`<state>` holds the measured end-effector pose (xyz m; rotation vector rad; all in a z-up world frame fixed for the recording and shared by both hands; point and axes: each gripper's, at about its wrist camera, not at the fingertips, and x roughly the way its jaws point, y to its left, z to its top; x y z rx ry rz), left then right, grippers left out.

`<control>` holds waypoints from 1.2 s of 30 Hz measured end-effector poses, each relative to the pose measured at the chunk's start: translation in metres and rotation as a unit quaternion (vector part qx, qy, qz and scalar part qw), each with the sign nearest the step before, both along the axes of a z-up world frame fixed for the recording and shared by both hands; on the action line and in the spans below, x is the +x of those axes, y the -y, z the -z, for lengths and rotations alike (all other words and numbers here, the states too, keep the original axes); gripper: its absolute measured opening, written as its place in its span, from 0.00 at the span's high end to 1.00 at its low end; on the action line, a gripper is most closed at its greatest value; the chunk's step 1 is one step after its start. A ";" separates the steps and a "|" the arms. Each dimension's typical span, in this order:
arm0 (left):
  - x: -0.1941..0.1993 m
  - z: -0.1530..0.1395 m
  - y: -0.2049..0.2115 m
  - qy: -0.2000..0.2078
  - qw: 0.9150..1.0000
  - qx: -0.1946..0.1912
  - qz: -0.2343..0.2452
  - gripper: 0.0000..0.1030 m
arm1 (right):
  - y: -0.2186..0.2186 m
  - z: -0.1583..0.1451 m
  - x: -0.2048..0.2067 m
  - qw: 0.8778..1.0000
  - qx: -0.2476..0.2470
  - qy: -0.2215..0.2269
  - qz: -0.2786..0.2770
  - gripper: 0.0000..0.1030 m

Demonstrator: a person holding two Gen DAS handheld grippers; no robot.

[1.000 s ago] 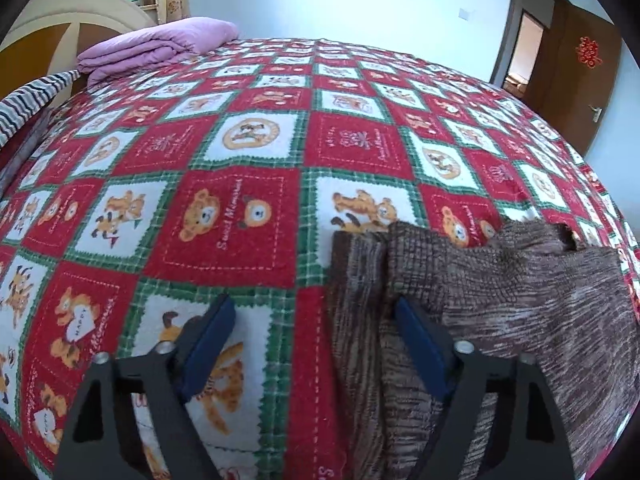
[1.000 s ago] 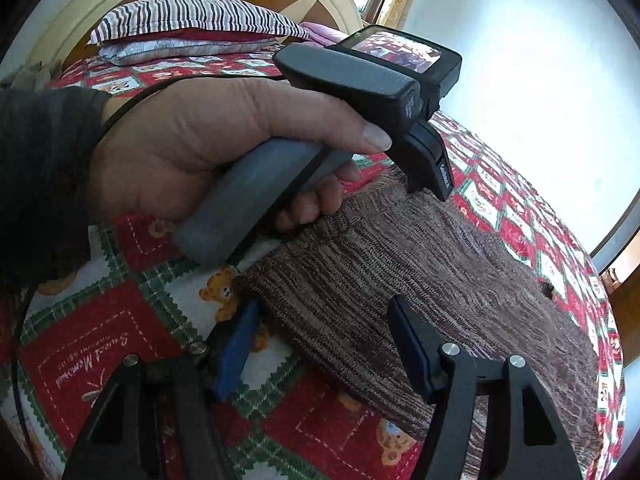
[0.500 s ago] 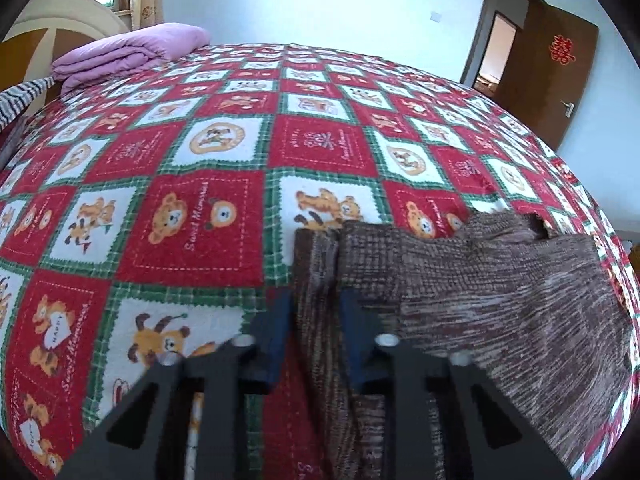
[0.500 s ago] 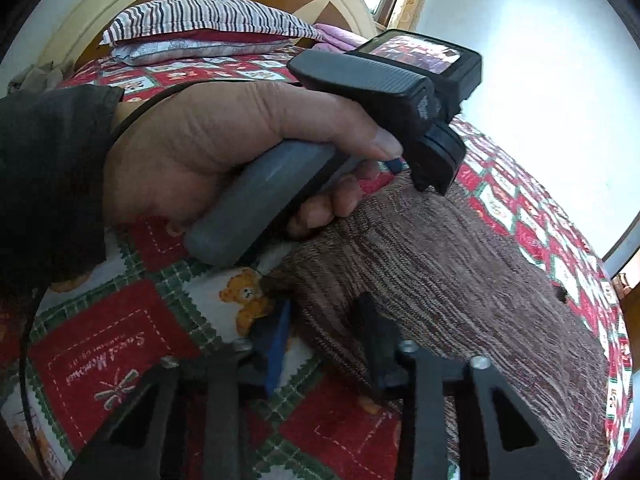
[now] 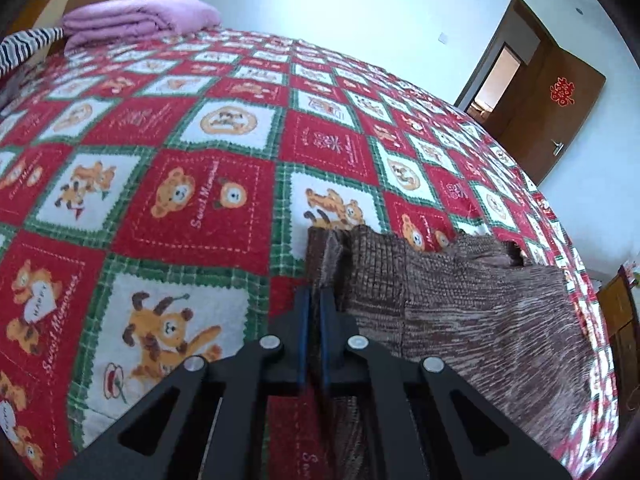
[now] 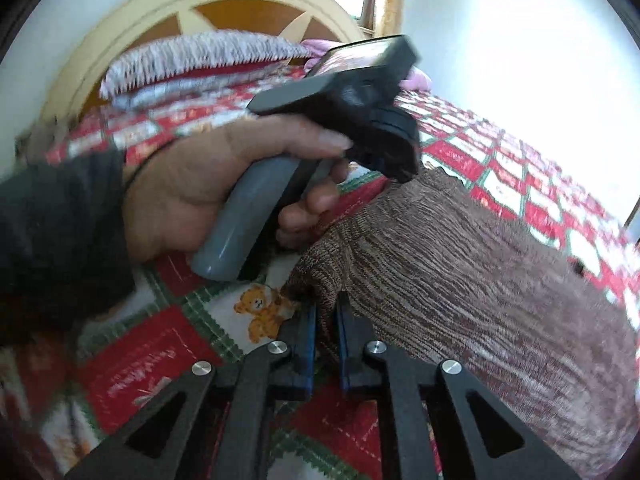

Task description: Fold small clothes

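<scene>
1. My left gripper [image 5: 313, 300] is clamped on the near left edge of the brown knit garment [image 5: 472, 312], its blue pads [image 5: 303, 332] pinching the fabric.
2. My right gripper [image 6: 326, 312] is closed on a bunched near corner of the same garment [image 6: 460, 264].
3. The garment lies on the red teddy-bear bedspread [image 5: 192, 200], spreading right and far from both grips.
4. In the right wrist view, my left hand [image 6: 208, 184] holds the other gripper's grey handle [image 6: 248, 220], just left of the garment.
5. A folded purple blanket [image 5: 136, 20] sits at the far left.
</scene>
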<state>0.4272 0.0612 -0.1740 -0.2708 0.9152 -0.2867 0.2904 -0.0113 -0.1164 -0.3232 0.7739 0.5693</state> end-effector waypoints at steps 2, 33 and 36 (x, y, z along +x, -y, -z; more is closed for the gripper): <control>0.002 -0.003 -0.005 -0.019 0.999 -0.030 -0.005 0.96 | 0.011 -0.008 -0.002 1.000 0.026 -0.005 0.008 0.92; -0.013 -0.016 0.022 -0.068 0.994 -0.081 -0.007 0.58 | 0.042 -0.019 -0.023 0.995 0.095 -0.016 -0.003 0.96; -0.012 -0.001 -0.003 -0.086 0.987 -0.132 -0.014 0.58 | 0.037 -0.012 -0.023 0.996 0.083 -0.021 -0.007 0.96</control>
